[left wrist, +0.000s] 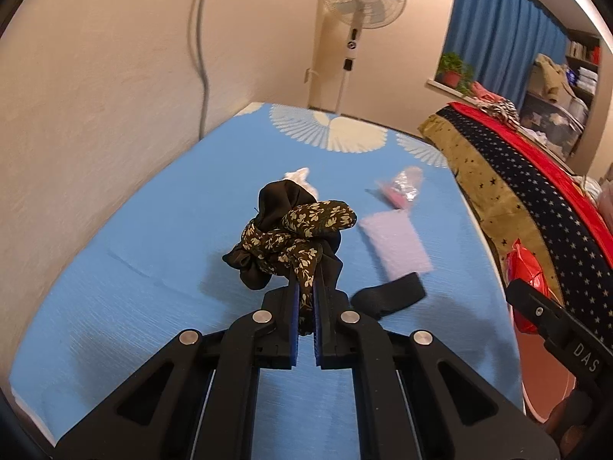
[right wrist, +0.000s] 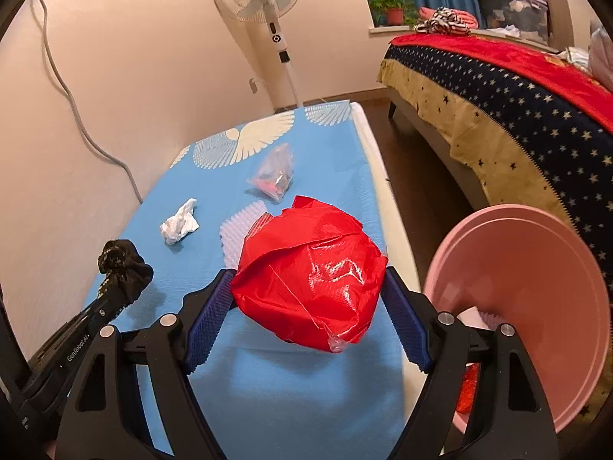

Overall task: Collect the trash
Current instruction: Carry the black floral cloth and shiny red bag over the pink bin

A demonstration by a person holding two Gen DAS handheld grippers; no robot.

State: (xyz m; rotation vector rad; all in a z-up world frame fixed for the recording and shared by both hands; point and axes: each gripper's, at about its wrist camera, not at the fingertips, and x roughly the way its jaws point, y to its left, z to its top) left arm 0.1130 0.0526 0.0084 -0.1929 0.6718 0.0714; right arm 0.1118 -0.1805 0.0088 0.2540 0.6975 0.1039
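Left wrist view: a floral-and-black cloth bundle (left wrist: 291, 237) is pinched between the closed fingers of the left gripper (left wrist: 306, 287), raised above the blue desk (left wrist: 134, 287).

Right wrist view: a crumpled red plastic bag (right wrist: 310, 276) is clamped between the wide-set fingers of the right gripper (right wrist: 308, 291), above the desk, beside a pink bin (right wrist: 536, 306).

"DAS" on right tool (left wrist: 551, 329); "GenRobot.AI" on left tool (right wrist: 111, 299).

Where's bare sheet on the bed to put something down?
Bare blue sheet runs along the wall, left of the scrunchie, and across the near end under both hand-held grippers. The far end by the feather print is free too. Crowded: the middle right, with tissue, clear bag, bubble wrap and black cloth.
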